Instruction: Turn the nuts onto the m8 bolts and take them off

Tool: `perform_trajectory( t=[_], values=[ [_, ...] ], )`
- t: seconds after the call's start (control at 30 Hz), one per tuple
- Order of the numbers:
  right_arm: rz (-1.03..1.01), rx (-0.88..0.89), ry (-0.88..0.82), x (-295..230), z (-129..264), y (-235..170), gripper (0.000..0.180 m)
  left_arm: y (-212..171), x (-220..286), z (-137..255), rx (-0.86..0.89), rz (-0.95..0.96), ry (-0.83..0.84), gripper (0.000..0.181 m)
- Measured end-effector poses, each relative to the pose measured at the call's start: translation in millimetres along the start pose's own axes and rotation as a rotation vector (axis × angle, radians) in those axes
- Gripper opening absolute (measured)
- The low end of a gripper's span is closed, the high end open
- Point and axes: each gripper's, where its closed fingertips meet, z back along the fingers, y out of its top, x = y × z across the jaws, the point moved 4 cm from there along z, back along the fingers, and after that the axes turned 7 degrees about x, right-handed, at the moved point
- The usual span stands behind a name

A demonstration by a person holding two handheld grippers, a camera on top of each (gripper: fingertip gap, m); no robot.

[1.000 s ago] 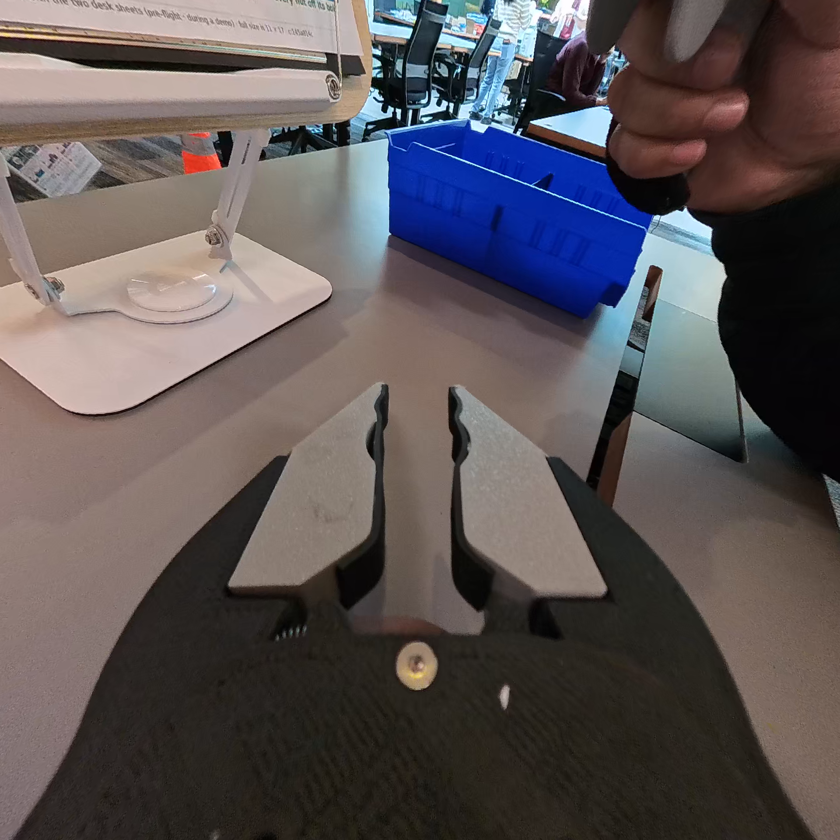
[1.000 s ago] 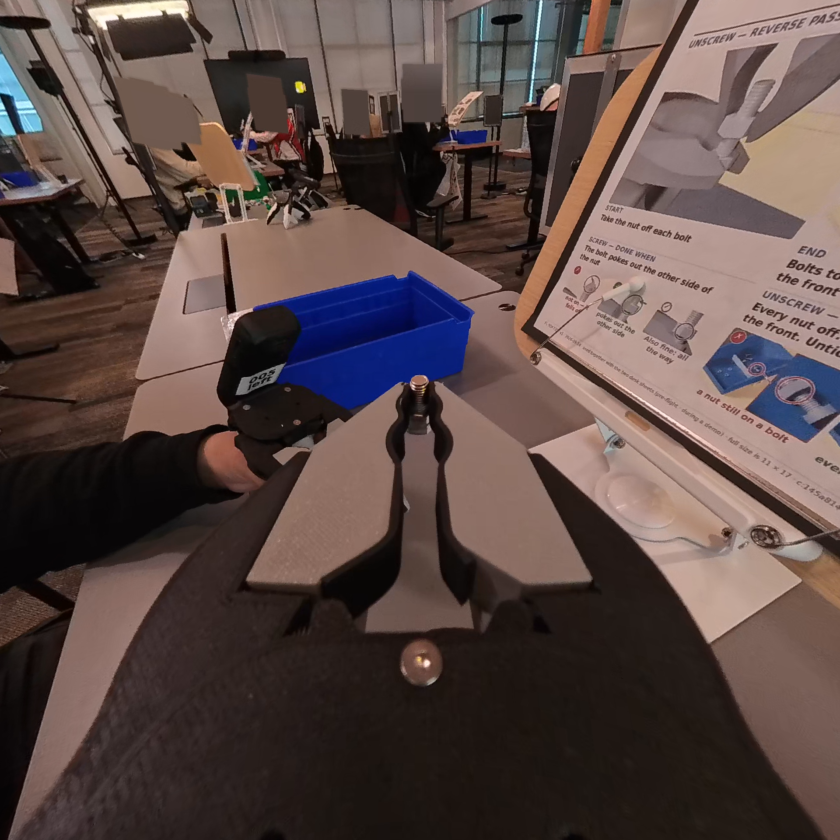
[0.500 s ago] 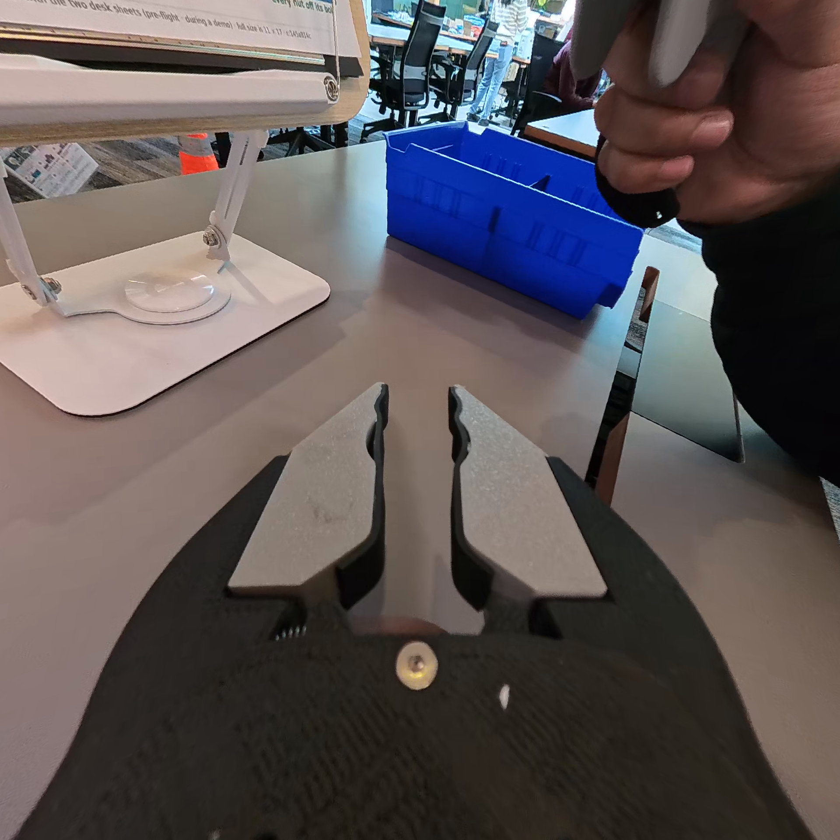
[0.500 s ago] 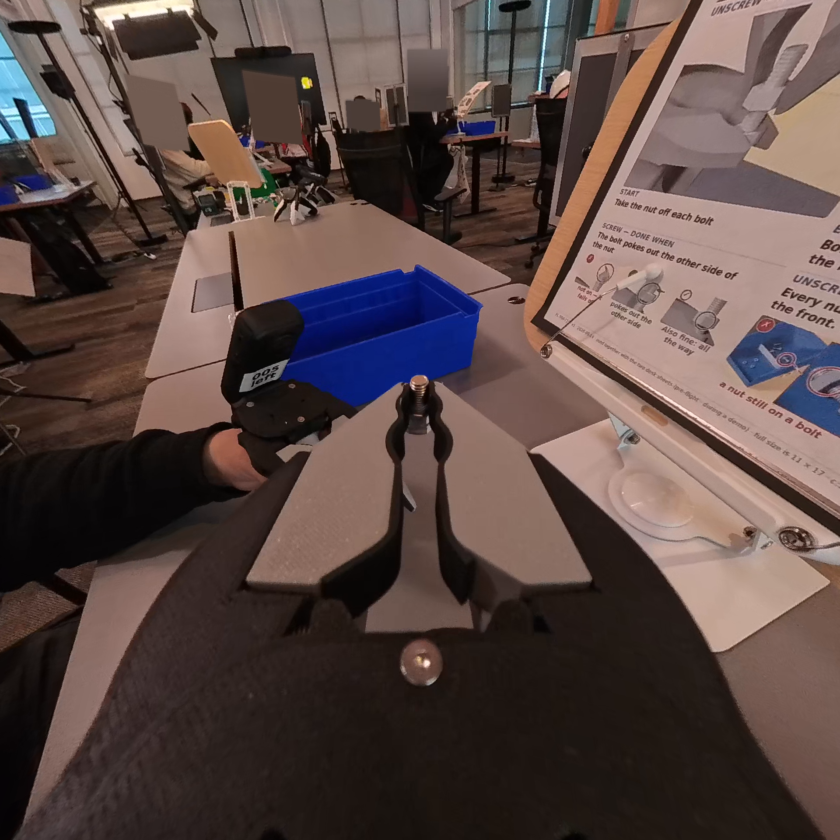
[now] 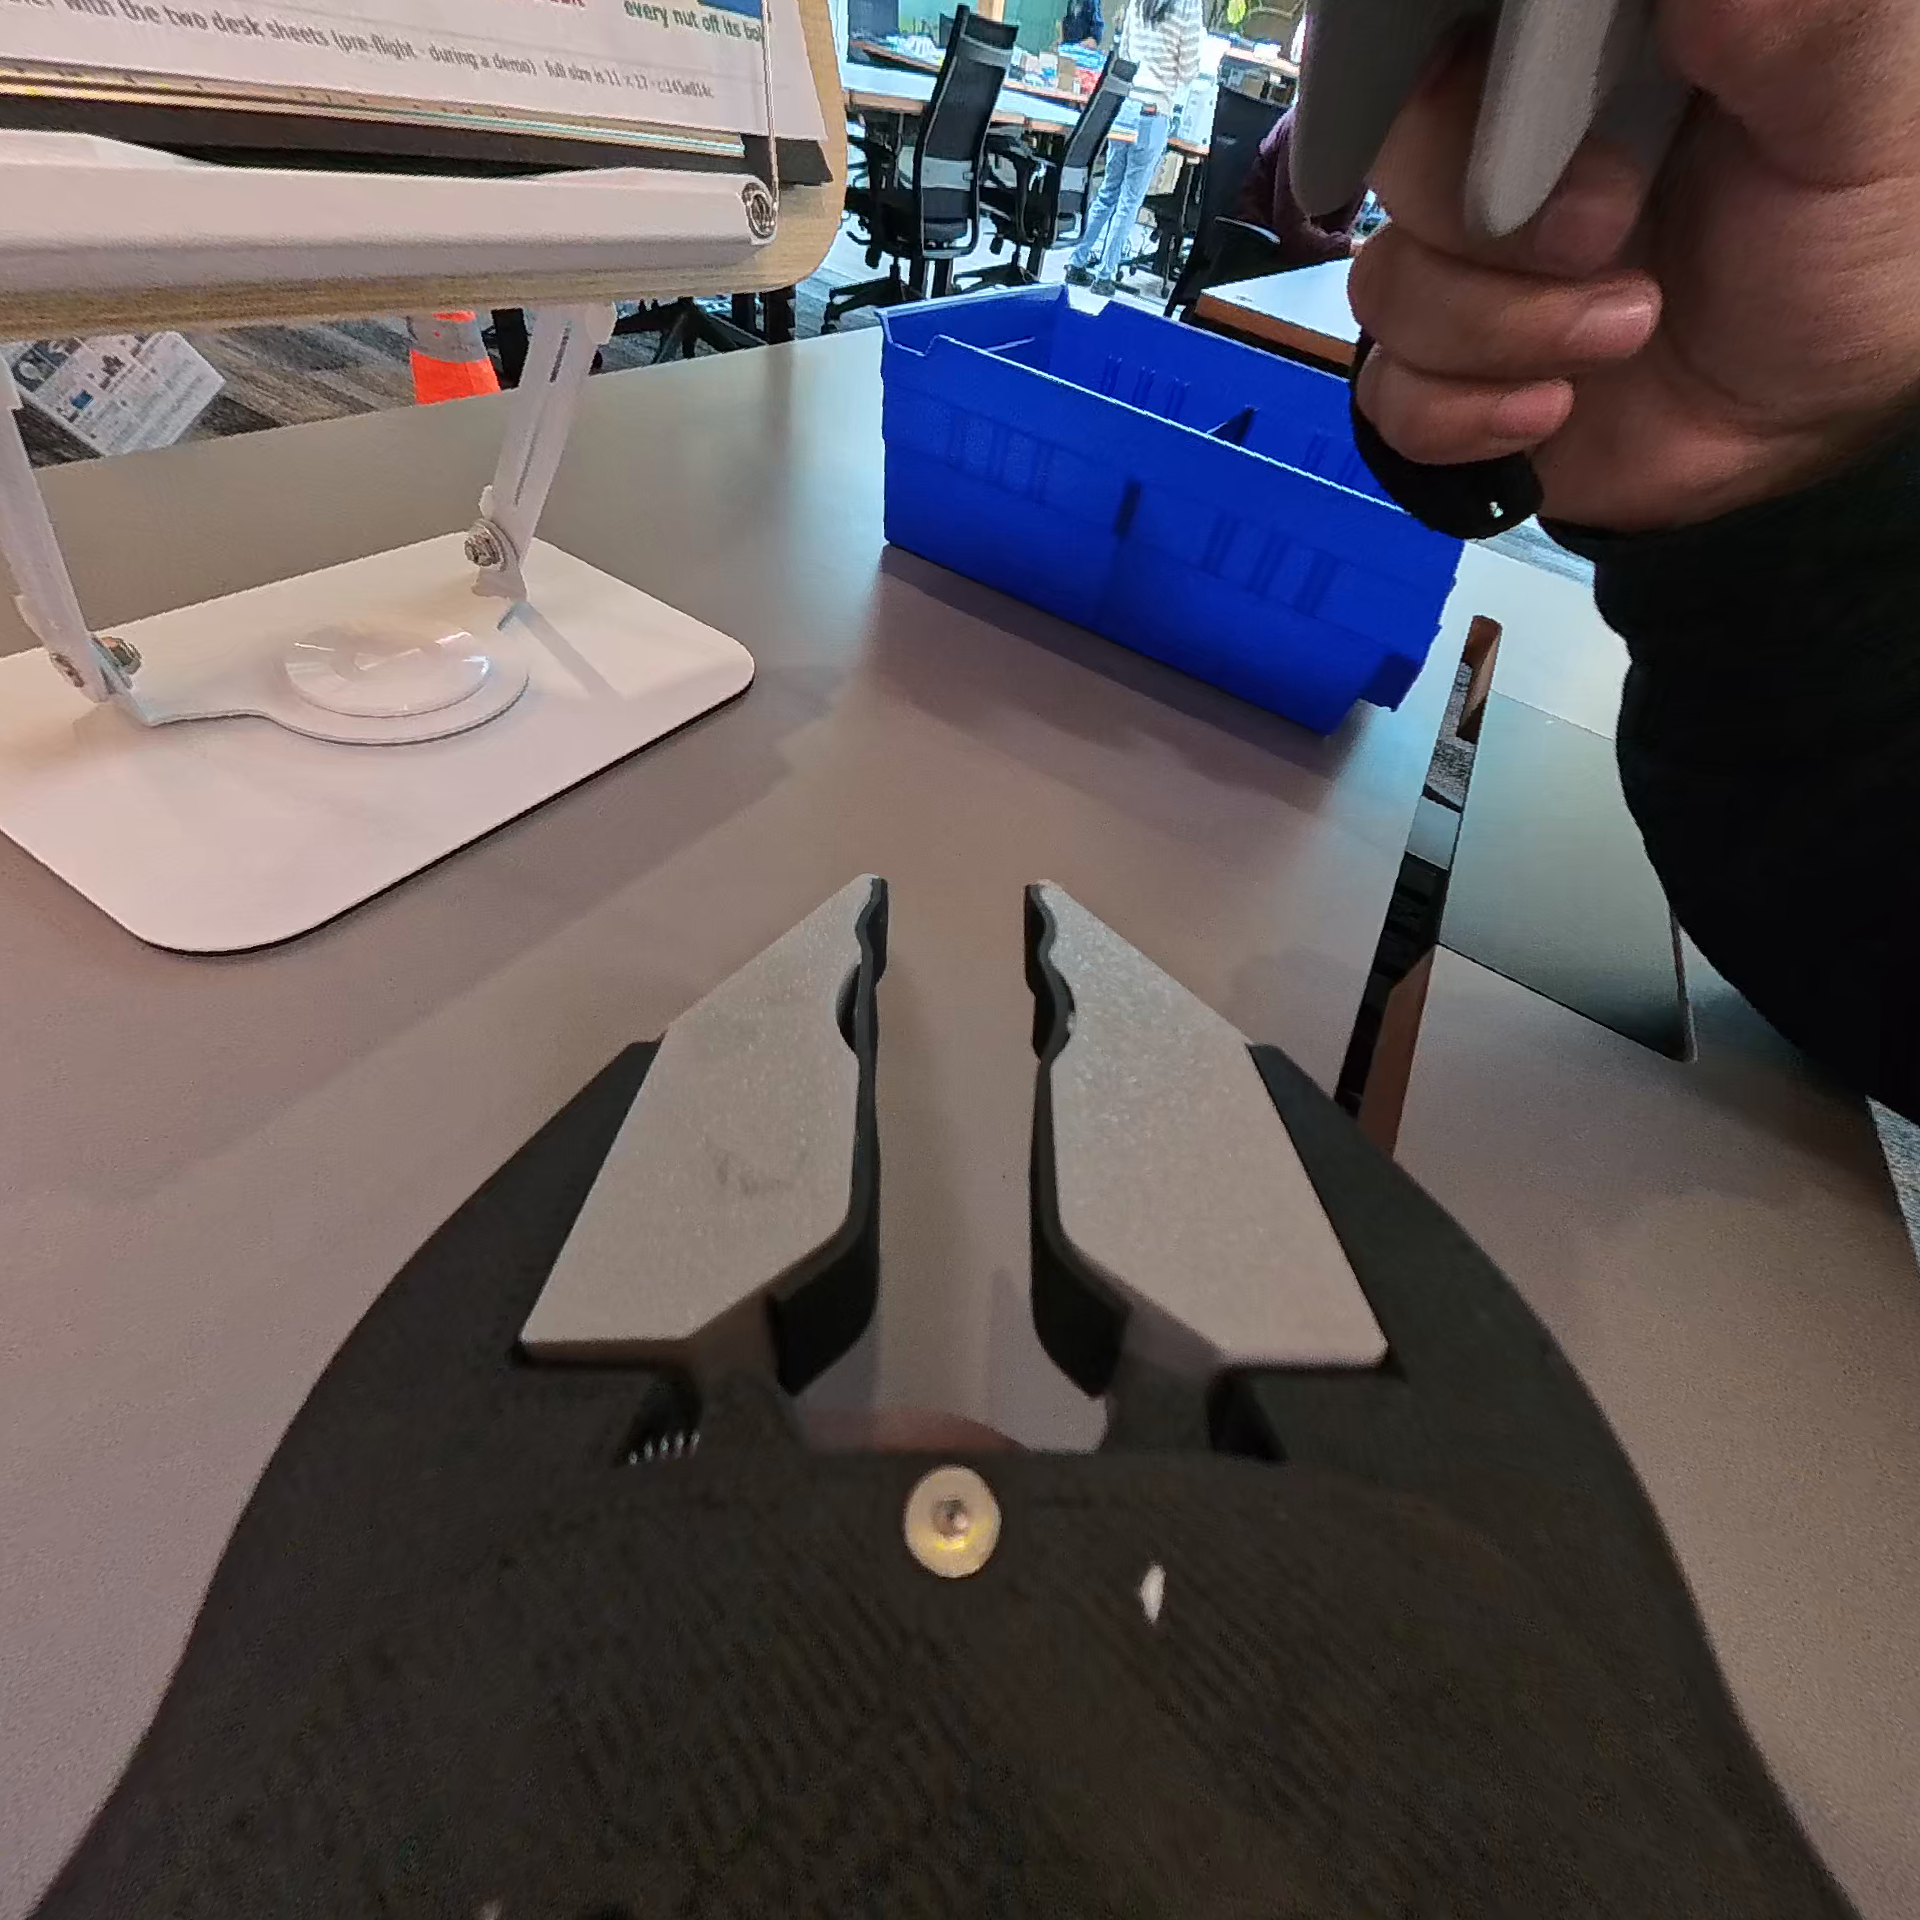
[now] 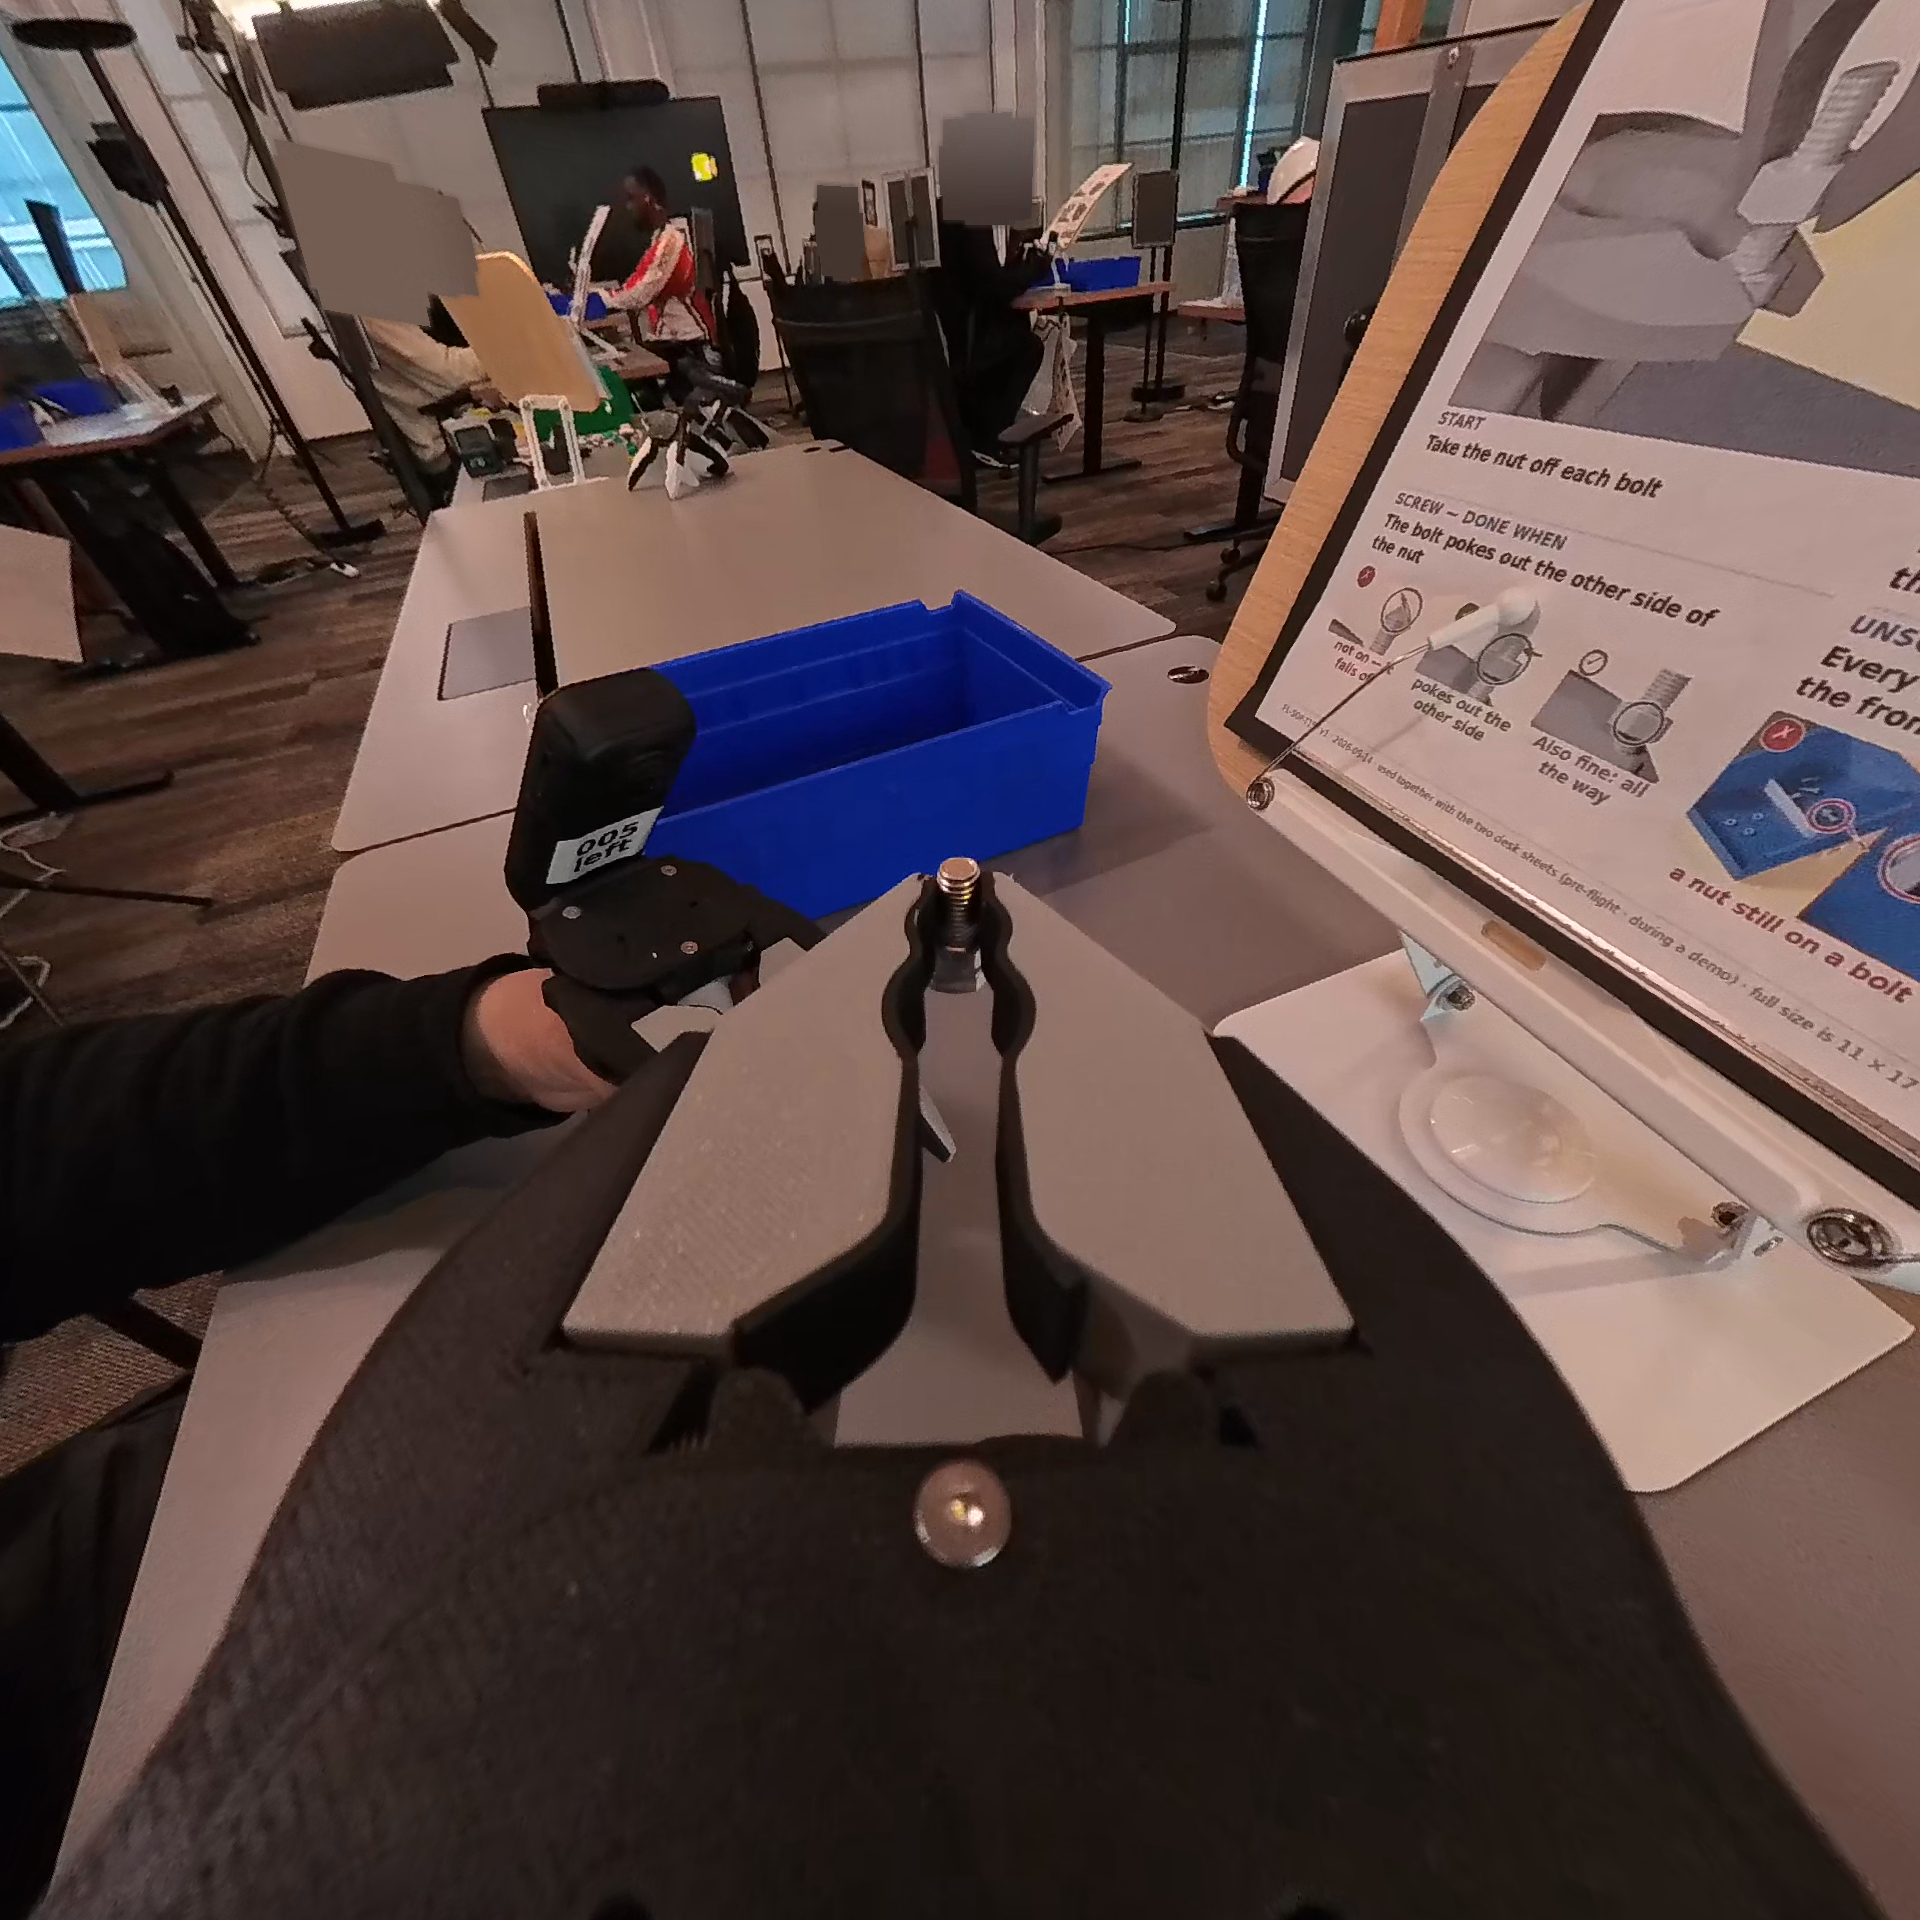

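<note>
Pinching a bolt upright, the right tool awaited a nut; the left tool sat spread, empty.

I'm getting bright, even indoor light on both feeds, with daylight pouring through the windows far behind the blue bin. Shadows beside that bin on the grey table are soft and short. There's a mild sheen on the white stand base left of the bin. Straight lines bow toward the frame edges, and the hand above the bin looks soft and oversized
</note>
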Motion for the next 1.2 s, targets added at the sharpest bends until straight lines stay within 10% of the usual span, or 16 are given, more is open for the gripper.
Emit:
perform_trajectory(
  t=[1.2],
  values=[
    [-0.162, -0.200, 0.176, -18, -52, -79, 0.004, 21, -1, 13, 0.155, 0.057, -0.062, 0.012]
  ],
)
